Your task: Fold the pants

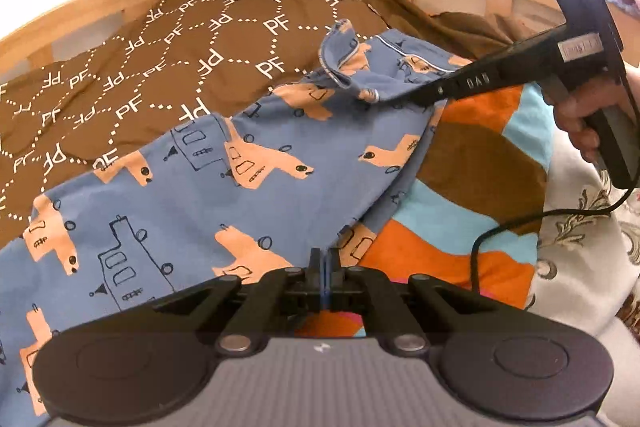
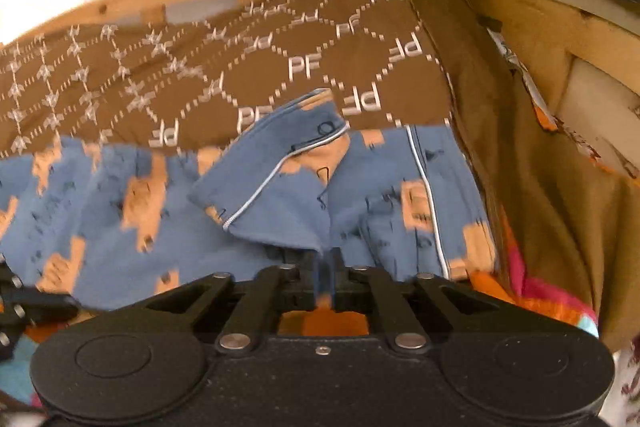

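Across a brown quilted bedspread (image 1: 168, 39) stitched with white "PF" lettering, soft blue printed pants (image 1: 192, 187) lie flat, their long axis running from lower left to upper right in the left wrist view. The left gripper (image 1: 324, 259) is clenched on the fabric's near edge. The right gripper (image 2: 329, 259) pinches a white-piped hem, which lifts into a fold. Only the left view shows the hand (image 1: 576, 119) and a striped orange blanket (image 1: 460, 195).
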The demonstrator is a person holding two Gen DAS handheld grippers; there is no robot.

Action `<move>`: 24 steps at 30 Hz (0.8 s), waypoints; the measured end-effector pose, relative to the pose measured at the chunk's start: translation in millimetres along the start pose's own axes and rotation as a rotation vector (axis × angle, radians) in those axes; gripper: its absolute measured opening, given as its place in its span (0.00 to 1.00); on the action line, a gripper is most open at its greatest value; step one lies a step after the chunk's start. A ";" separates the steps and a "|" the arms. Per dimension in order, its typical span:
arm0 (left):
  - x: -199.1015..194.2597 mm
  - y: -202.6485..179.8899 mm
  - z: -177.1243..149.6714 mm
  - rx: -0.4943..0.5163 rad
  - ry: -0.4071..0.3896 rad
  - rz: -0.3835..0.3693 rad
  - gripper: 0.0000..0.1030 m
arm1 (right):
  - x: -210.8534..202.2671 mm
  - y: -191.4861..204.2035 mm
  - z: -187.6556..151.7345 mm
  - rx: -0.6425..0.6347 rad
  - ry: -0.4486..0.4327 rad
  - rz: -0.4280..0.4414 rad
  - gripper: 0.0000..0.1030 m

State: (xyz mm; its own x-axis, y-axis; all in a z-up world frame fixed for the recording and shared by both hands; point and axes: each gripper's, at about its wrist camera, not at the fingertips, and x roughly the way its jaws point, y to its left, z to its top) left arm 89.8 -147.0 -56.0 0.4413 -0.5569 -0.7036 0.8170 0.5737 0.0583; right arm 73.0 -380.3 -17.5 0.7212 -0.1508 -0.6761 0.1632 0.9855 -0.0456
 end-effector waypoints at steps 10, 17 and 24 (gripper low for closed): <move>-0.4 0.4 -0.7 -0.006 -0.001 -0.001 0.00 | -18.7 69.6 -17.7 -0.572 -0.183 -0.068 0.38; -0.6 0.4 -1.1 -0.005 -0.004 0.000 0.00 | 13.2 89.2 1.1 -0.640 -0.183 -0.022 0.05; -0.8 1.3 0.0 -0.008 -0.010 0.001 0.00 | -28.4 25.1 23.0 -0.195 -0.308 -0.077 0.05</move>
State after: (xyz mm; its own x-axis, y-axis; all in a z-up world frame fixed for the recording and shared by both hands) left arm 90.5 -145.8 -55.4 0.4459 -0.5625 -0.6963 0.8134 0.5793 0.0530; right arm 72.1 -353.1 17.5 0.8853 -0.2124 -0.4138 0.1151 0.9620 -0.2475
